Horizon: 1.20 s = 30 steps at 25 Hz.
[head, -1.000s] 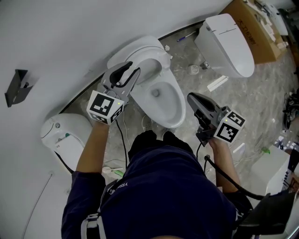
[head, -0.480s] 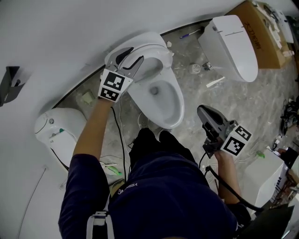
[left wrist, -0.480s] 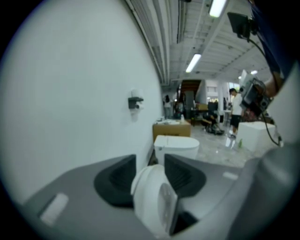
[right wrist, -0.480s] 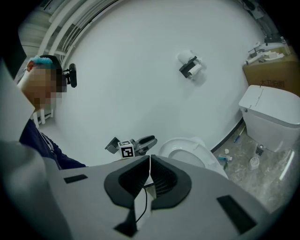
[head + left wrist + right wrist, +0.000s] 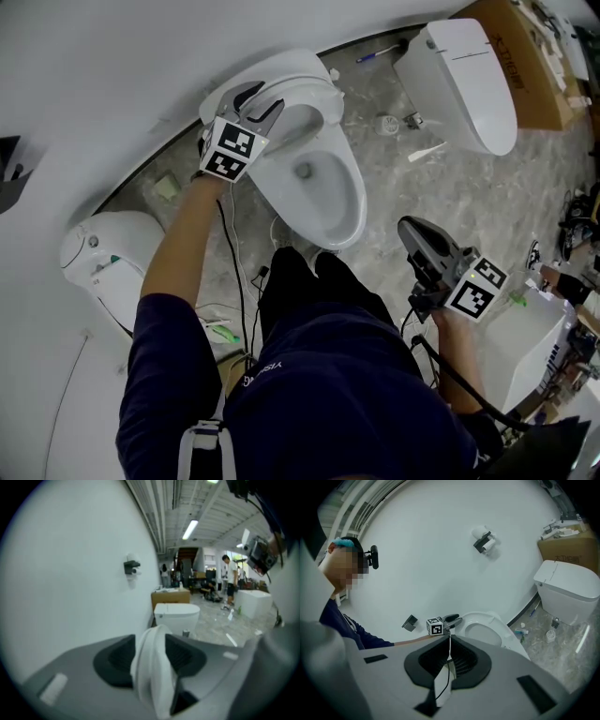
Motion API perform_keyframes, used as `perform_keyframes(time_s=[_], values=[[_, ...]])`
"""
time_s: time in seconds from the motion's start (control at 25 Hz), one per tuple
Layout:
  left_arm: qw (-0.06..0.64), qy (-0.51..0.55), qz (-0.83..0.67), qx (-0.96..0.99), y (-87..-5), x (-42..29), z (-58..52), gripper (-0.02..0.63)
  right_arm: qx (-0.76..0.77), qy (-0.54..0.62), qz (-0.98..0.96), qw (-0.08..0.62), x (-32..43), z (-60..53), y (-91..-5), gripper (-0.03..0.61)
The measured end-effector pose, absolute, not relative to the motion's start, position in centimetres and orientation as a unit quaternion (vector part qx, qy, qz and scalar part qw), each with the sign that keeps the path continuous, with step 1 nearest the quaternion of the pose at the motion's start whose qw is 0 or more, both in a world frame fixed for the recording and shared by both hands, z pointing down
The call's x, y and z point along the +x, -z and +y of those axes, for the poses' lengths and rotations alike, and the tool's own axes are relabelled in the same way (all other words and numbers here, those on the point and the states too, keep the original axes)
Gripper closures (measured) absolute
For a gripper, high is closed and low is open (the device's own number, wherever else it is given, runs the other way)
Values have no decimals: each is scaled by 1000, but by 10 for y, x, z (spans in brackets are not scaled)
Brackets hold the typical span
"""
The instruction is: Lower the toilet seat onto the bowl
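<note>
The white toilet bowl point(image 5: 323, 202) stands by the wall with its seat point(image 5: 305, 84) raised and leaning back over the lid. My left gripper point(image 5: 255, 98) is at the seat's upper left rim. In the left gripper view the white seat rim point(image 5: 152, 667) fills the gap between the dark pads; the jaws have just been opening and stand open around it. The right gripper view shows the seat ring point(image 5: 487, 620) tilted up, with the left gripper point(image 5: 452, 619) on its edge. My right gripper point(image 5: 412, 234) hangs shut and empty to the bowl's right.
A second toilet point(image 5: 464, 80) and a cardboard box point(image 5: 525, 66) stand at the upper right. Another white toilet point(image 5: 108, 253) is at the left. Cables point(image 5: 234, 309) trail on the floor by my legs. A white box point(image 5: 525, 347) sits at the right.
The left gripper has gone down and away from me onto the seat's rim, and its jaws have widened. The right gripper has sunk slightly toward the lower right.
</note>
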<state>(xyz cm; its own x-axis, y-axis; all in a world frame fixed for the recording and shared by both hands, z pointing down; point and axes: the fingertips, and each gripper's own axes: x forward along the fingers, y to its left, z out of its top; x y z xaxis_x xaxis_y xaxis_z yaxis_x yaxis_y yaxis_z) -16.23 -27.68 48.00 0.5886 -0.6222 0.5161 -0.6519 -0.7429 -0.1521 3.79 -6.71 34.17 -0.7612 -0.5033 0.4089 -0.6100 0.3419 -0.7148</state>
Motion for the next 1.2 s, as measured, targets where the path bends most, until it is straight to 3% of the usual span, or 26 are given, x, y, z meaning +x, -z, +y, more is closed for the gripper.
perform_keyframes(time_s=[0.72,1.2], values=[[19,-292,-365,884,-491,-155,-273,437,340,-476,-809,47,39,-58,-348,569],[13,-295,-365,883,-480,-139,-243,494,338,-477,-811,28,49,-41,-346,569]])
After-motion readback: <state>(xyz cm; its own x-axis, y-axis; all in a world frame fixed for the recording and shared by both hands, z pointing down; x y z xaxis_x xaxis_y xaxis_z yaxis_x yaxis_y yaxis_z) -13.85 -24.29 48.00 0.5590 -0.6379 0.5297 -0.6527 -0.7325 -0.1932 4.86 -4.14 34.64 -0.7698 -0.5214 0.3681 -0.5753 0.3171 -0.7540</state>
